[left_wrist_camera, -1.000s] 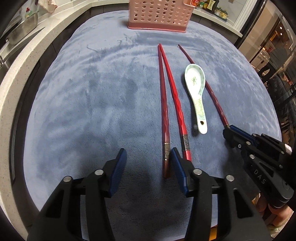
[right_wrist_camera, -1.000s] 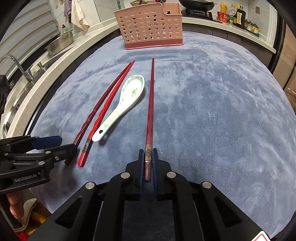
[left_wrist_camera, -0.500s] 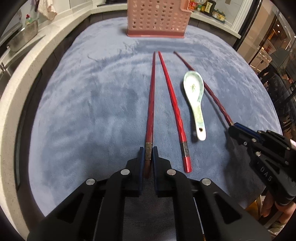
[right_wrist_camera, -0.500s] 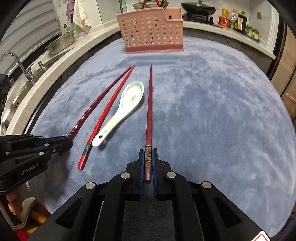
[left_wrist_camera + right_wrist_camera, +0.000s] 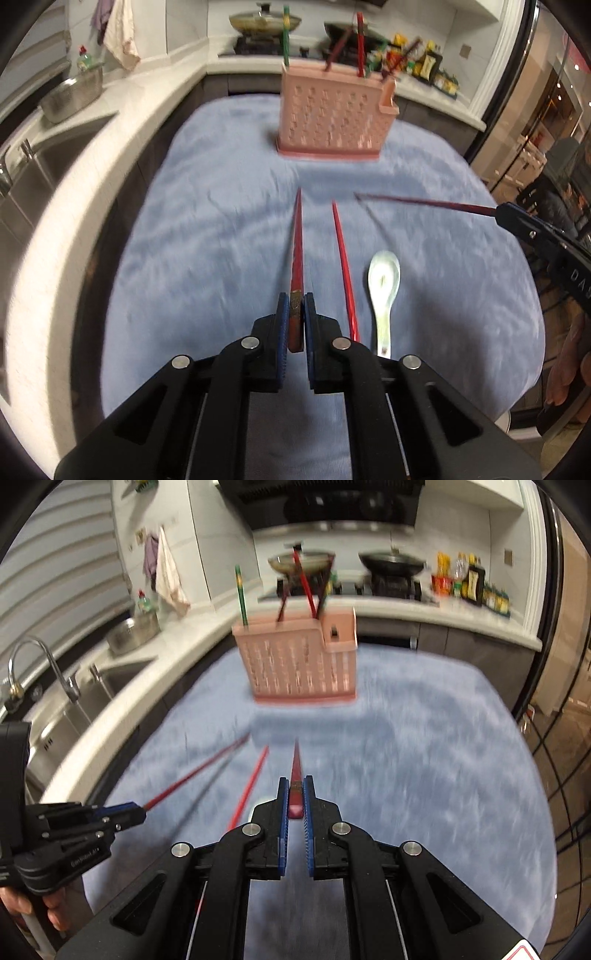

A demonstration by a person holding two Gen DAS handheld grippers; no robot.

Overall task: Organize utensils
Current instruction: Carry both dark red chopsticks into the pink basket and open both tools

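Both lifted since the earlier frames: left gripper [image 5: 295, 321] fingers just closed on one chopstick [image 5: 296, 251], right gripper [image 5: 295, 805] clamping another [image 5: 296, 771]. Still lying lower centre on desk [image 5: 207, 229]: third chopstick [image 5: 344, 266], spoon [image 5: 384, 284]. Ahead: rack [image 5: 332, 114], upper centre.

Right gripper [image 5: 295, 797] grips a red chopstick [image 5: 296, 764].

Utensils and holder on the blue cloth

Three red chopsticks: one [image 5: 296, 254] clamped at its metal-banded butt, tip forward; one [image 5: 424, 202] dark red, held off the cloth at right, pointing left; one [image 5: 344, 266] lying flat. White ceramic spoon [image 5: 384, 291] beside it, bowl up, handle nearest. Pink perforated holder [image 5: 332, 118] upright at the far end, with one green and several red sticks standing in it.
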